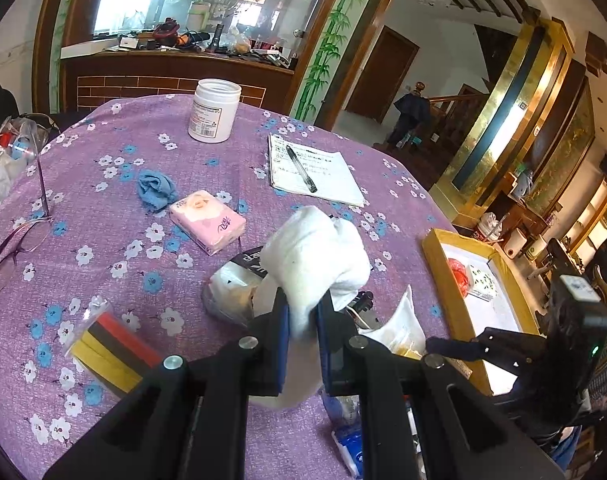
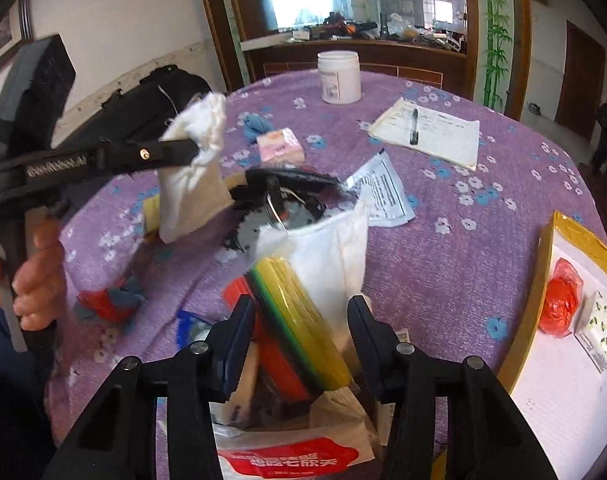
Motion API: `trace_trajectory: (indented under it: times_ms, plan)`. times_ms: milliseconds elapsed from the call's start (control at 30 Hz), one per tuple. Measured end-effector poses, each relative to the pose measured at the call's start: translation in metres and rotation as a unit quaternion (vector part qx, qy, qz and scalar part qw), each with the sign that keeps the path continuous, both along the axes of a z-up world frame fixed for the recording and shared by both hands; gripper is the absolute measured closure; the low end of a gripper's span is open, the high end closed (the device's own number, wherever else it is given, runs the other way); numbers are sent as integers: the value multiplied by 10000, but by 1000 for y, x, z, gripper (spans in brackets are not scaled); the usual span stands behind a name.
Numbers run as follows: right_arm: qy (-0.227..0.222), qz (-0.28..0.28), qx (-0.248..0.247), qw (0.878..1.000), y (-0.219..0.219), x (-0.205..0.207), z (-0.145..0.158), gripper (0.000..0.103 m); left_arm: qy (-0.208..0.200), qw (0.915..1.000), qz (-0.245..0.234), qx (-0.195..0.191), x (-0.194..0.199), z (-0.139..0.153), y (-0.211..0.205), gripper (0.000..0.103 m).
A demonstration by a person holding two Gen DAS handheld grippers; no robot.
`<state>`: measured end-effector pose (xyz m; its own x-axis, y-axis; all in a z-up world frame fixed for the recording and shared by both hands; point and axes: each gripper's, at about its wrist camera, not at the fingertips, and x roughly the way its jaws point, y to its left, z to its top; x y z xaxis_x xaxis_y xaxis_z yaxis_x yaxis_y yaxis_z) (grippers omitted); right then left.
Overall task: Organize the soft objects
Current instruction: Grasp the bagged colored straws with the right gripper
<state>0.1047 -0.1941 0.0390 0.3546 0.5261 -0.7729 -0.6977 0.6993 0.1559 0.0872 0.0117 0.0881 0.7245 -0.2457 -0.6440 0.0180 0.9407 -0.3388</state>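
My left gripper (image 1: 302,326) is shut on a white cloth (image 1: 317,256) and holds it above the purple flowered table (image 1: 103,208). The right wrist view shows that gripper (image 2: 193,148) with the cloth (image 2: 191,172) hanging from it. My right gripper (image 2: 301,320) is open over a pack of yellow, green and red sponges (image 2: 299,320), not touching it. A blue rag (image 1: 156,189) and a pink tissue pack (image 1: 208,221) lie further back. The yellow tray (image 1: 459,300) at the right holds a red item (image 2: 561,298) and a small patterned pack (image 2: 601,334).
A white jar (image 1: 215,111), a notebook with a pen (image 1: 313,172) and glasses (image 1: 15,240) lie on the table. Another sponge pack (image 1: 111,348) is near left. A black fan-like item (image 2: 283,200), a white bag (image 2: 331,256) and packets crowd the front.
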Motion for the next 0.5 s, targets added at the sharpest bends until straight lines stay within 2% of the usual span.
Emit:
trace_trajectory:
  times_ms: [100, 233, 300, 400, 500]
  plan:
    - [-72, 205, -131, 9997, 7, -7, -3, 51, 19, 10000, -14, 7, 1, -1, -2, 91]
    - [-399, 384, -602, 9966, 18, -19, -11, 51, 17, 10000, -17, 20, 1, -2, -2, 91]
    - [-388, 392, -577, 9968, 15, -20, -9, 66, 26, 10000, -10, 30, 1, -3, -2, 91]
    - [-433, 380, -259, 9980, 4, -22, 2, 74, 22, 10000, -11, 12, 1, -3, -2, 91]
    - [-413, 242, 459, 9978, -14, -17, 20, 74, -16, 10000, -29, 23, 0, -2, -4, 91]
